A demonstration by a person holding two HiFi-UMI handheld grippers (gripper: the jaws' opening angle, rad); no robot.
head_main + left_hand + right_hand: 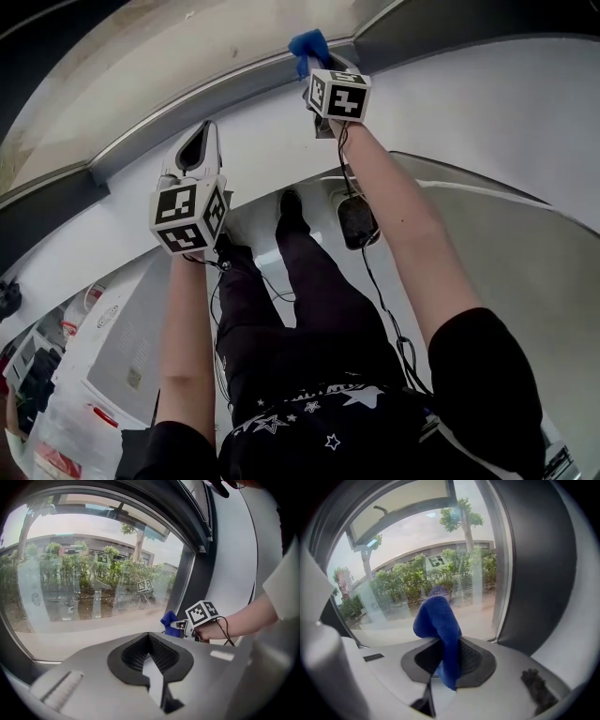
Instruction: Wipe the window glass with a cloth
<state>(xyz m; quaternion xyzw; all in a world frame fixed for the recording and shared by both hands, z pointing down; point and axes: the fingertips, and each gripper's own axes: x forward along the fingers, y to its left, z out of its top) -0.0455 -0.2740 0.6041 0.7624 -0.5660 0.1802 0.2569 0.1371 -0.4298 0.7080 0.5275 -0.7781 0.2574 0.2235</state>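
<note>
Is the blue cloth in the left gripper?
No, the blue cloth is clamped in the right gripper; the left gripper has its jaws closed on nothing.

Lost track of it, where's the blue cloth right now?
Top centre of the head view, the blue cloth is pinched in the right gripper, up by the window glass's lower right corner.

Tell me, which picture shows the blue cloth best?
The right gripper view. The blue cloth sits big in its middle, pinched in the right claw. The head view shows just a small blue tuft past the marker cube; the left gripper view shows it tiny and far off.
</note>
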